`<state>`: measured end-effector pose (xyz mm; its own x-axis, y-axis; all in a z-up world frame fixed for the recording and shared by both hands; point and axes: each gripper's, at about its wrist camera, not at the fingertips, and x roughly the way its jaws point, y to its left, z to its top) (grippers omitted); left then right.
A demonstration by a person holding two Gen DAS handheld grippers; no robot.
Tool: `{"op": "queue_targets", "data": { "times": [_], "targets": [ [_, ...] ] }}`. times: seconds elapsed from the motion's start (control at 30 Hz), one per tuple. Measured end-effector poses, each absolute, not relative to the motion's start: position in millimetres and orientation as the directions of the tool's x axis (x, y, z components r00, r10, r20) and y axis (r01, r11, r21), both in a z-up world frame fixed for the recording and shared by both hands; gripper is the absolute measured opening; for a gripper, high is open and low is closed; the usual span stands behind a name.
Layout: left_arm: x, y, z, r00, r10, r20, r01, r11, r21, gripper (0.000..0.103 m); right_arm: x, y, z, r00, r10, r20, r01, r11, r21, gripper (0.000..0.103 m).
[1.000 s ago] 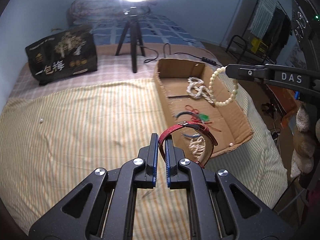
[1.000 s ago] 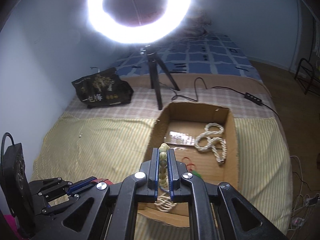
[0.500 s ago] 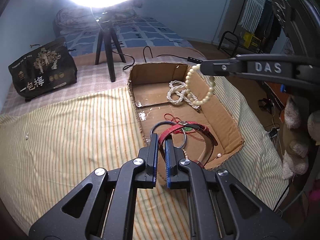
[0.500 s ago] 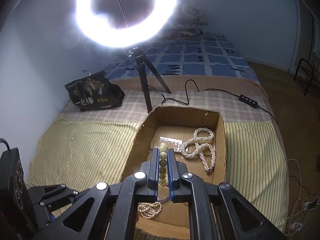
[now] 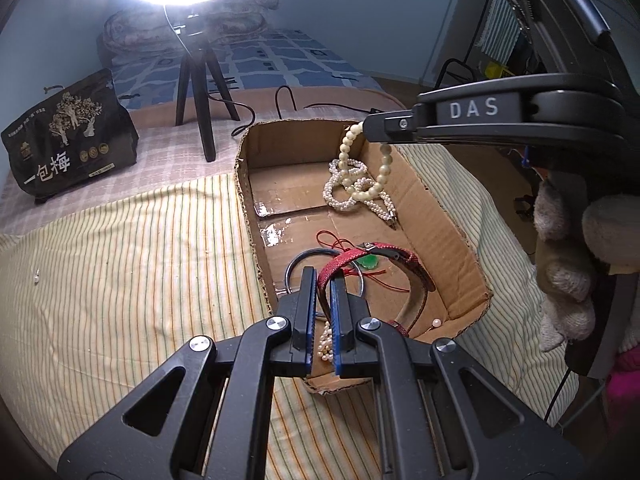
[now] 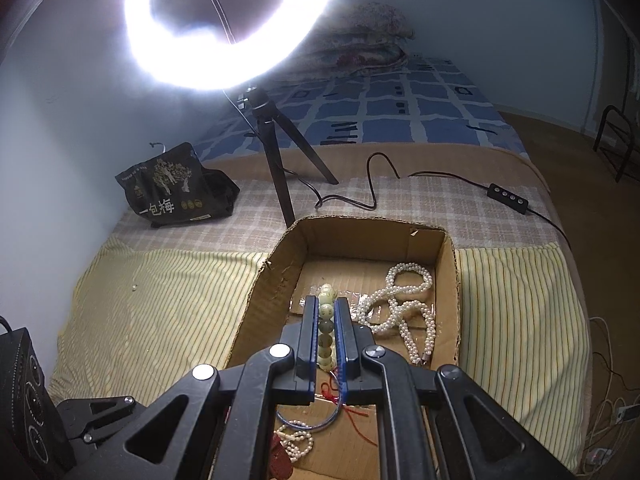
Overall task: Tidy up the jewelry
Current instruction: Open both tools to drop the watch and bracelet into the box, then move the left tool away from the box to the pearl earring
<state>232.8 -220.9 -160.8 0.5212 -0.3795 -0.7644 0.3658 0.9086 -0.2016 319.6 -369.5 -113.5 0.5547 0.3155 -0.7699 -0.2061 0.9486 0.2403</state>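
Note:
An open cardboard box (image 5: 436, 208) (image 6: 256, 292) lies on the striped bedspread. My left gripper (image 5: 323, 276) is shut on a red strap bracelet (image 5: 404, 264) that arcs over the box's near end. My right gripper (image 6: 325, 304) (image 5: 370, 126) is shut on a cream bead bracelet (image 6: 326, 320) (image 5: 382, 168), which dangles above the box's far half. Inside lie a braided pearl necklace (image 5: 344, 196) (image 6: 404, 304), a thin blue-grey bangle (image 5: 298, 260) (image 6: 320, 424), a red cord with a green pendant (image 5: 366, 262) and a small pearl strand (image 6: 298, 442).
A ring light on a black tripod (image 5: 200, 92) (image 6: 276, 152) stands just behind the box, its cable and switch (image 6: 508, 196) trailing right. A black printed bag (image 5: 68, 136) (image 6: 172, 188) sits at the back left. One loose bead (image 5: 37, 278) lies on the bedspread at left.
Both grippers have moved in over the box with their bracelets. The box now looms larger and sits directly under the fingers in both views, and the bead bracelet hangs lower.

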Motion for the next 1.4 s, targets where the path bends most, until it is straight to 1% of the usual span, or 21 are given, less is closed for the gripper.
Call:
{"op": "queue_targets", "data": {
  "times": [0.27, 0.33, 0.37, 0.4, 0.43, 0.47, 0.5, 0.53, 0.57, 0.6, 0.63, 0.7, 0.73, 0.8, 0.87, 1.07, 1.4],
  "targets": [
    [234.9, -224.6, -161.8, 0.505, -0.397, -0.766, 0.378, 0.9, -0.216, 0.004, 321.6, -373.7, -116.9, 0.548, 0.323, -0.771, -0.199, 0.946, 0.255, 0.005],
    [234.1, -225.2, -161.1, 0.503, -0.403, -0.764, 0.384, 0.897, -0.221, 0.004, 321.7, -374.8, -116.6, 0.551, 0.322, -0.77, -0.195, 0.947, 0.256, 0.008],
    [233.6, -225.5, -160.5, 0.508, -0.4, -0.763, 0.385, 0.898, -0.215, 0.004, 321.6, -375.6, -116.0, 0.556, 0.317, -0.769, -0.191, 0.948, 0.253, 0.016],
    [232.9, -226.3, -159.9, 0.51, -0.401, -0.761, 0.388, 0.897, -0.212, 0.005, 321.2, -376.3, -115.5, 0.559, 0.314, -0.767, -0.188, 0.949, 0.252, 0.031],
    [232.5, -227.1, -160.0, 0.508, -0.401, -0.762, 0.391, 0.896, -0.211, 0.007, 320.6, -377.5, -114.6, 0.566, 0.311, -0.764, -0.183, 0.951, 0.251, 0.037],
    [232.4, -227.3, -160.0, 0.504, -0.406, -0.762, 0.394, 0.893, -0.215, 0.009, 320.1, -378.4, -113.8, 0.572, 0.306, -0.761, -0.178, 0.952, 0.249, 0.045],
    [232.1, -227.7, -160.3, 0.5, -0.409, -0.763, 0.396, 0.892, -0.218, 0.018, 319.8, -379.6, -113.1, 0.577, 0.3, -0.759, -0.171, 0.954, 0.247, 0.056],
    [231.7, -227.7, -160.3, 0.499, -0.408, -0.764, 0.395, 0.892, -0.218, 0.034, 319.4, -380.4, -112.3, 0.582, 0.296, -0.757, -0.166, 0.955, 0.246, 0.063],
    [230.4, -227.6, -159.4, 0.506, -0.409, -0.759, 0.395, 0.893, -0.218, 0.042, 319.2, -381.3, -111.5, 0.587, 0.291, -0.755, -0.161, 0.957, 0.243, 0.076],
    [228.0, -226.7, -156.8, 0.526, -0.408, -0.746, 0.394, 0.894, -0.211, 0.055, 318.9, -382.5, -110.6, 0.595, 0.281, -0.753, -0.151, 0.959, 0.238, 0.087],
    [226.2, -226.2, -154.6, 0.542, -0.406, -0.736, 0.395, 0.896, -0.203, 0.061, 318.6, -383.6, -109.4, 0.604, 0.27, -0.75, -0.142, 0.962, 0.232, 0.089],
    [224.7, -225.7, -152.0, 0.556, -0.404, -0.727, 0.399, 0.896, -0.193, 0.066, 318.5, -385.2, -107.8, 0.616, 0.255, -0.745, -0.129, 0.966, 0.223, 0.092],
    [224.4, -226.0, -151.4, 0.555, -0.403, -0.728, 0.401, 0.896, -0.191, 0.072, 319.1, -386.0, -107.6, 0.618, 0.246, -0.746, -0.121, 0.968, 0.218, 0.093],
    [225.3, -225.9, -151.2, 0.551, -0.399, -0.733, 0.398, 0.898, -0.19, 0.077, 321.1, -387.0, -107.7, 0.62, 0.216, -0.755, -0.093, 0.975, 0.202, 0.103],
    [226.4, -224.6, -151.9, 0.551, -0.397, -0.734, 0.396, 0.899, -0.189, 0.078, 321.8, -387.5, -107.4, 0.625, 0.186, -0.758, -0.067, 0.98, 0.185, 0.103],
    [225.9, -222.7, -151.2, 0.55, -0.388, -0.74, 0.389, 0.903, -0.184, 0.078, 320.1, -386.3, -107.6, 0.624, 0.165, -0.764, -0.061, 0.985, 0.163, 0.103],
    [215.4, -212.8, -137.4, 0.575, -0.377, -0.726, 0.387, 0.907, -0.165, 0.078, 306.2, -380.1, -94.0, 0.643, 0.154, -0.751, -0.068, 0.987, 0.143, 0.103]
  ]
}}
